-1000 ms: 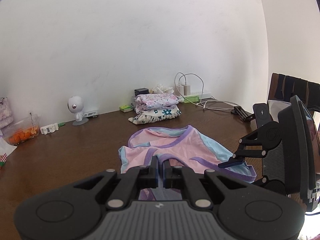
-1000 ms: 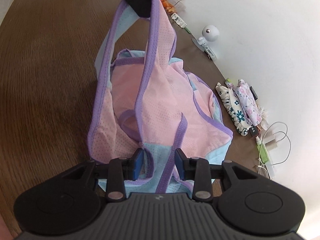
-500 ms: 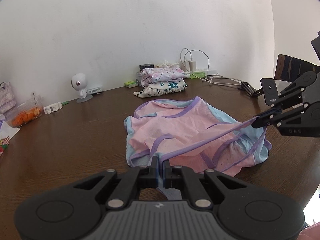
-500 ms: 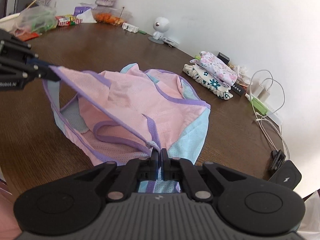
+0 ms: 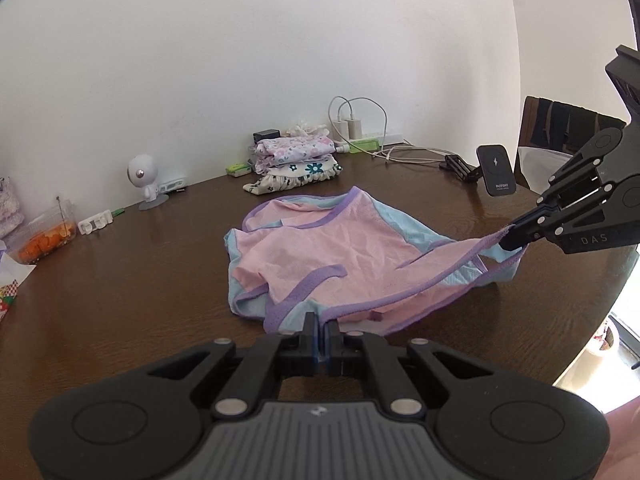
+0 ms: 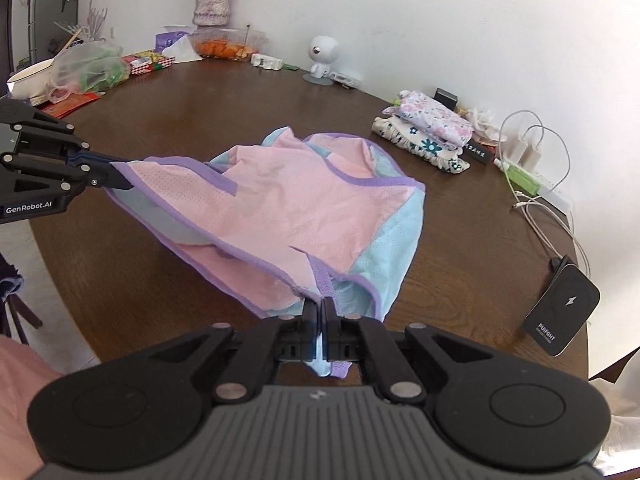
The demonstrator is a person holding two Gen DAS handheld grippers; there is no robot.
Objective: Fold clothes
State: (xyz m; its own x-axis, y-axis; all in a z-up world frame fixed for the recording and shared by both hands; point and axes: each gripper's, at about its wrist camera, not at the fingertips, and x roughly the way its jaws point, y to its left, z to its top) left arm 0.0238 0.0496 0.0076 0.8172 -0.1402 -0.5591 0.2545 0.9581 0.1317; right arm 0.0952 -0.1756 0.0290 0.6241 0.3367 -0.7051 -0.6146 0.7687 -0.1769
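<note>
The garment (image 5: 328,256) is spread on the table (image 5: 120,280), its near purple edge stretched between both grippers. It is pinched by the left gripper (image 5: 320,326) and by the right gripper (image 6: 319,307), jaws clenched on cloth.

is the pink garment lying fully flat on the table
No, the pink garment has its near edge pinched and stretched between the left tool and right tool.

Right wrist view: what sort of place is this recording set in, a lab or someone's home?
Most likely a home, at a dining table. A vase of flowers, a tub of food and phone chargers line the wall side, and folded clothes sit behind the pink garment.
</note>
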